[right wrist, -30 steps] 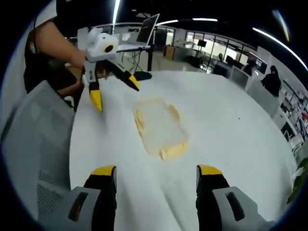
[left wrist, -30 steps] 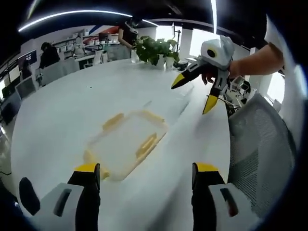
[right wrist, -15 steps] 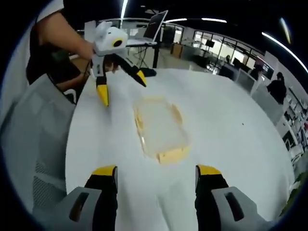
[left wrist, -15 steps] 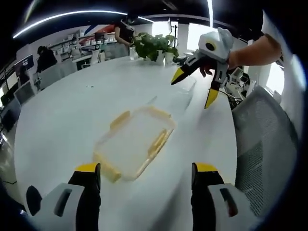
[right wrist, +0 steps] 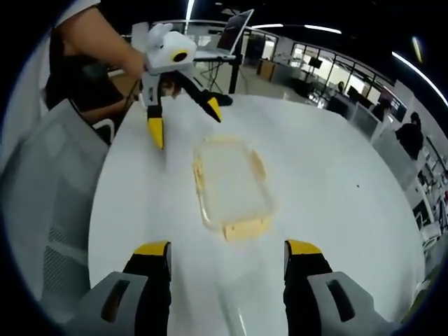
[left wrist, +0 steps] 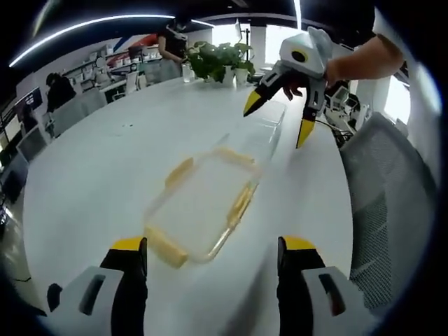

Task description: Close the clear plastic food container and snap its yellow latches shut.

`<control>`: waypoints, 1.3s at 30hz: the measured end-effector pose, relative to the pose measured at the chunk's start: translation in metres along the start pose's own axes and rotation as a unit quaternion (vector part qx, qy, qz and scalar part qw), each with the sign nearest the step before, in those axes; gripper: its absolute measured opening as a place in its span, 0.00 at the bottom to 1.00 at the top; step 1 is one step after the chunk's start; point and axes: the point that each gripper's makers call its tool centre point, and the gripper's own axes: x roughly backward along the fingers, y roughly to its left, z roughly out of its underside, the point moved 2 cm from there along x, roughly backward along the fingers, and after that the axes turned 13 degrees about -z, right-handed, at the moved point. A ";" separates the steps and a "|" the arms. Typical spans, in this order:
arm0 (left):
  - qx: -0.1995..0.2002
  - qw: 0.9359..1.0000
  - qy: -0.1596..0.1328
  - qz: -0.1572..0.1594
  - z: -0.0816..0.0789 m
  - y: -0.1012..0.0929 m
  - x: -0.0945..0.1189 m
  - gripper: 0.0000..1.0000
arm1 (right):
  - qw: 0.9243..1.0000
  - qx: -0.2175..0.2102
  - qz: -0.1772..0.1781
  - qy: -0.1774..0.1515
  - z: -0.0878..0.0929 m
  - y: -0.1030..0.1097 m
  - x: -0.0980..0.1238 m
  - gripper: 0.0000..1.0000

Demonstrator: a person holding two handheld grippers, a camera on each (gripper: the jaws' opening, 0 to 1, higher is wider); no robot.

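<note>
Both jaws stand spread with nothing between them: your left gripper (left wrist: 208, 262) and your right gripper (right wrist: 227, 269) each hover over the smooth white table (left wrist: 98, 161). On it lies the clear plastic container (left wrist: 206, 203), a shallow rounded rectangle with yellow latches (left wrist: 180, 170) along its edges. In the left gripper view your right gripper hangs beyond the container's far end, tips pointing down. A grey mesh chair (left wrist: 392, 210) stands beside the table, potted plants (left wrist: 220, 59) at its far side.
</note>
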 end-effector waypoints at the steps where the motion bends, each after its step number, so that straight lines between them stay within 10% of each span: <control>1: -0.003 1.000 0.001 0.001 0.000 0.001 -0.001 0.76 | 1.000 0.002 -0.001 0.001 -0.001 -0.001 -0.001 0.65; 39: -0.094 0.995 0.031 0.030 0.006 0.023 -0.021 0.72 | 0.997 0.043 -0.042 0.043 -0.008 -0.025 -0.025 0.62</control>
